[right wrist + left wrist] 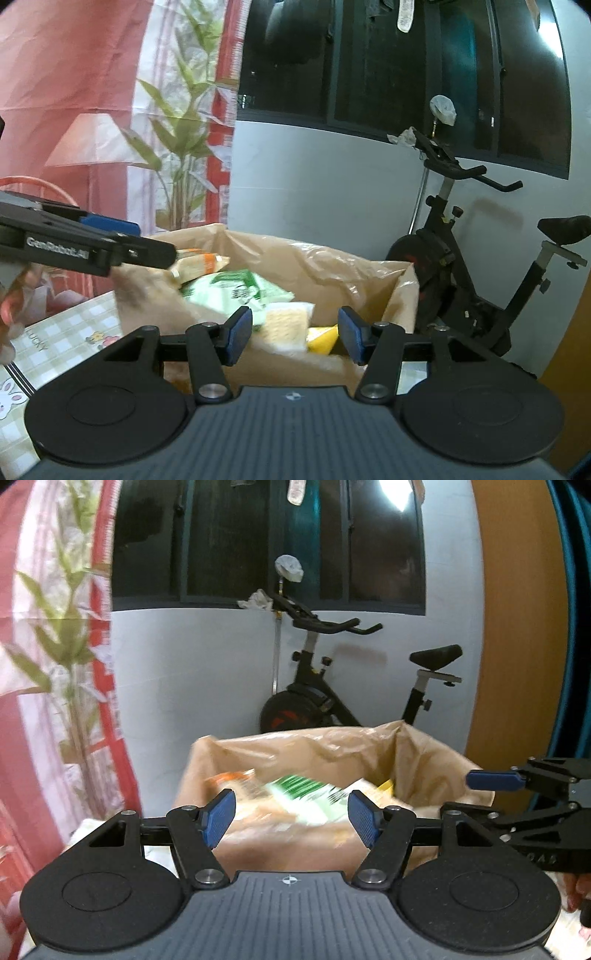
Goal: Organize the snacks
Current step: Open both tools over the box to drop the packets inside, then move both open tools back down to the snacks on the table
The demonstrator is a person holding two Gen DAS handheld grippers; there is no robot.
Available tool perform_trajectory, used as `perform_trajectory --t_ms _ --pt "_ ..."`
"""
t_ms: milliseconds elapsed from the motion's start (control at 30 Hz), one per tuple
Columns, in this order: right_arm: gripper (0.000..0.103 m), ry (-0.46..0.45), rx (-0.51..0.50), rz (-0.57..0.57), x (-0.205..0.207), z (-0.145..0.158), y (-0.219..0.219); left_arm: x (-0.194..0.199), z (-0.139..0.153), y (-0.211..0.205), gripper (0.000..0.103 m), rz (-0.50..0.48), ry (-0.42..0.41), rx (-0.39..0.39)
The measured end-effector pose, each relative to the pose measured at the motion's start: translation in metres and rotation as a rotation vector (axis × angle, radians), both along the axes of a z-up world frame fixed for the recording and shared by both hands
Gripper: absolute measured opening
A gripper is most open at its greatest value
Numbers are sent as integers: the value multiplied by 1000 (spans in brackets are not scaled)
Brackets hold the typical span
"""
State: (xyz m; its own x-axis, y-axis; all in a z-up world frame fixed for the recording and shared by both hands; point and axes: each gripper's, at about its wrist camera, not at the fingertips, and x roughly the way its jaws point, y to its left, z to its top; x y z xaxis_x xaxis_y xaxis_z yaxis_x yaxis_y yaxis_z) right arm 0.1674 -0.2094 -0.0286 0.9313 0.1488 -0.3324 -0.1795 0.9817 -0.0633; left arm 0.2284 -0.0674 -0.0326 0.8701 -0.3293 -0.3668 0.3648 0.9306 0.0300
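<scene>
An open brown paper bag point(424, 760) point(332, 269) stands in front of both grippers with several snack packets in it. In the right wrist view I make out a green and white packet point(236, 290), an orange-striped packet point(199, 264), a pale cracker packet point(288, 325) and a yellow packet point(323, 339). My left gripper point(292, 818) point(155, 240) hangs open over the bag's near left side. The green and white packet point(306, 797) shows blurred beyond its pads, apart from them. My right gripper point(295, 334) point(469, 794) is open at the bag's near right rim, holding nothing.
The bag rests on a table with a checked cloth point(66, 339) printed with rabbits. An exercise bike point(321, 701) point(480, 266) stands behind against a white wall. A red curtain with bamboo print point(110, 92) hangs left, beside an orange basket handle point(37, 182). A wooden panel point(517, 627) is right.
</scene>
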Motion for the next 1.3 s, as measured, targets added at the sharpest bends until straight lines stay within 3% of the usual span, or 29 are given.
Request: perform_trajectory --t_ms 233,533,800,1300 --pt "55 -9 21 4 -22 -14 10 -29 -13 38 70 53 7 11" --pt "55 -21 50 -4 -43 -31 13 -42 -45 65 70 109 67 -33" --pt "55 63 68 -9 -49 -69 17 -53 -79 66 69 135 107 -17" --pt "55 256 79 -24 -48 -132 7 -56 -110 76 69 165 171 -21"
